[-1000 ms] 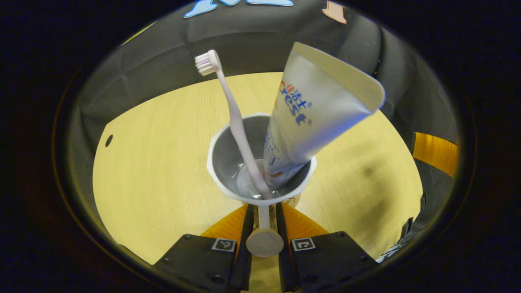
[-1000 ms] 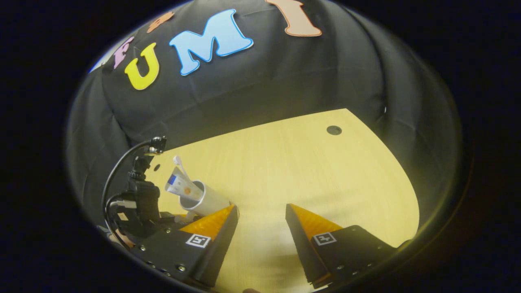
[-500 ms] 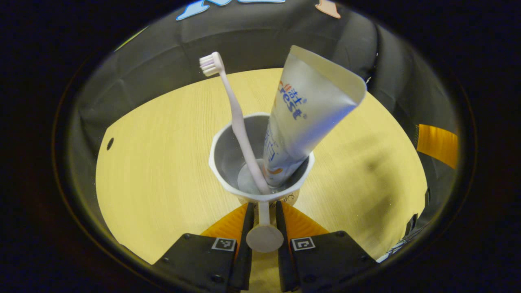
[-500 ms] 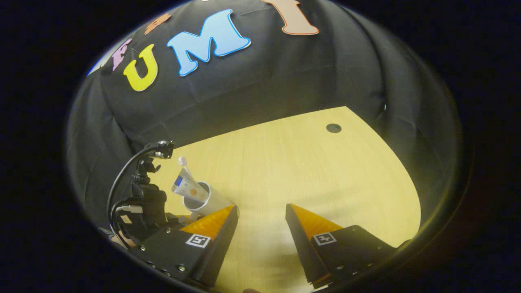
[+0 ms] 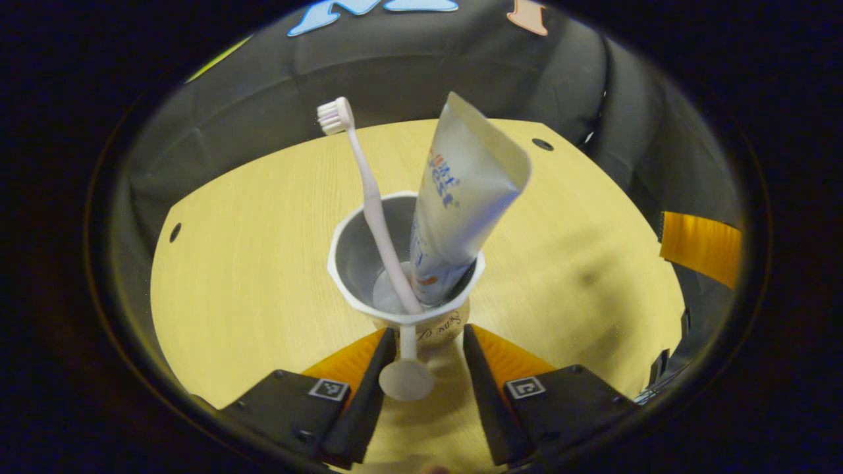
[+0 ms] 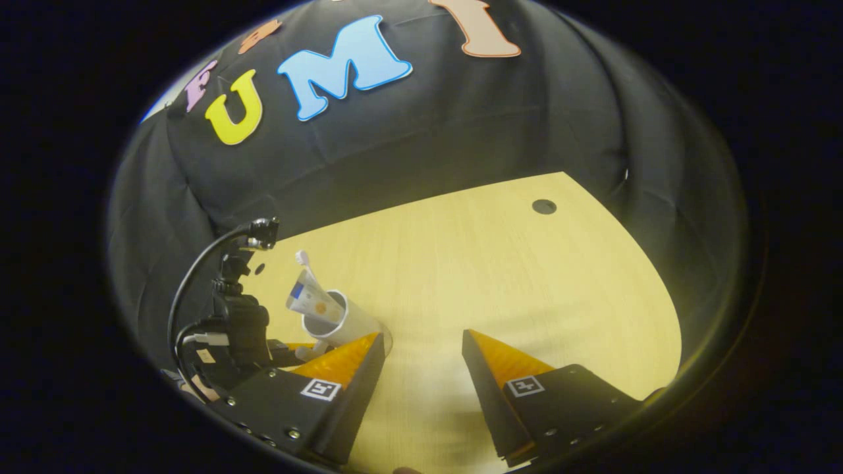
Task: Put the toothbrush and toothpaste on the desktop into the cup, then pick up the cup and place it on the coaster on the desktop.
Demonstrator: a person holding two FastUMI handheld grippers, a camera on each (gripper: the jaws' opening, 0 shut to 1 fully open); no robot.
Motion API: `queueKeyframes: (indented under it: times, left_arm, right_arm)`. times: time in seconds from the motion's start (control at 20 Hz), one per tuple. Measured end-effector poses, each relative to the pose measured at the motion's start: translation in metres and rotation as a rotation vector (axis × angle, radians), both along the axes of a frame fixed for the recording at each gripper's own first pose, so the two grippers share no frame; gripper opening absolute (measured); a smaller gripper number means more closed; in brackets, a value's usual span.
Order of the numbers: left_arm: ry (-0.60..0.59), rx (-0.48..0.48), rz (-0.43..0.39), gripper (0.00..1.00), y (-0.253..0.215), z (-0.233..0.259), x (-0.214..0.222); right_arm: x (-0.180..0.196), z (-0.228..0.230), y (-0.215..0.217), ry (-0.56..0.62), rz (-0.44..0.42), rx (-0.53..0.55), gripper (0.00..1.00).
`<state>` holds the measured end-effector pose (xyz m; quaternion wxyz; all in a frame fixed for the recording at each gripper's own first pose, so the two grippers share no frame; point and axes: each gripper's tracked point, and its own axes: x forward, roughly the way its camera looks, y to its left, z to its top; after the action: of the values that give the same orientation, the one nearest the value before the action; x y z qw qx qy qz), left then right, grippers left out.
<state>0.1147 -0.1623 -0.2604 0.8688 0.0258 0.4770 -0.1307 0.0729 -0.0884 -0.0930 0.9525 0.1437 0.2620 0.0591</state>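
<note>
A white cup [image 5: 348, 245] stands upright on a small round coaster [image 5: 449, 322] on the wooden desktop. A pale toothbrush [image 5: 369, 197] and a silver toothpaste tube [image 5: 461, 191] lean inside it. My left gripper [image 5: 428, 332] is open, its fingers on either side of the cup's handle [image 5: 406, 378] with gaps between. In the right gripper view the cup [image 6: 352, 322] with the tube [image 6: 308, 299] sits at the lower left, beside the left gripper's body [image 6: 240, 329]. My right gripper [image 6: 423, 336] hovers open over bare desktop, holding nothing.
The desktop [image 6: 474, 276] has small round holes near its far corners [image 5: 175, 232] [image 5: 543, 143] [image 6: 544, 206]. Black cloth walls close it in at the back and sides. A finger of the right gripper [image 5: 701, 243] shows at the right edge of the left gripper view.
My left gripper's fingers have spread apart off the cup's handle and drawn back a little. The cup now rests lower, on the coaster. The right gripper has barely moved.
</note>
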Motion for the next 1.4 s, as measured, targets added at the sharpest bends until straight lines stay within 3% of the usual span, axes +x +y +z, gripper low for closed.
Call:
queueKeyframes:
  times: [0.1, 0.25, 0.3, 0.35, 0.4, 0.45, 1.0, 1.4]
  left_arm:
    - [-0.027, -0.013, 0.004, 0.92, -0.001, 0.008, -0.001]
    - [-0.088, -0.040, 0.015, 0.95, -0.005, 0.028, -0.006]
    - [-0.116, -0.046, 0.023, 0.95, -0.006, 0.037, -0.007]
    - [-0.142, -0.050, 0.033, 0.89, -0.006, 0.048, -0.009]
    - [-0.172, -0.057, 0.046, 0.89, -0.004, 0.057, -0.011]
    - [-0.202, -0.070, 0.056, 0.95, -0.003, 0.065, -0.014]
    - [-0.622, -0.096, 0.236, 0.95, 0.044, 0.208, -0.062]
    - [-0.845, -0.136, 0.266, 0.94, 0.078, 0.280, -0.105]
  right_arm:
    - [-0.003, 0.003, 0.002, -0.007, 0.004, 0.000, 0.76]
    - [-0.009, 0.008, 0.000, -0.032, -0.005, -0.031, 0.76]
    - [-0.011, 0.012, -0.003, -0.047, -0.013, -0.049, 0.76]
    - [-0.013, 0.015, -0.003, -0.065, -0.018, -0.064, 0.76]
    - [-0.014, 0.020, -0.003, -0.085, -0.023, -0.078, 0.76]
    - [-0.017, 0.024, -0.003, -0.105, -0.025, -0.092, 0.76]
    - [-0.053, 0.087, 0.023, -0.361, -0.013, -0.256, 0.76]
    - [-0.078, 0.137, 0.042, -0.513, -0.051, -0.287, 0.75]
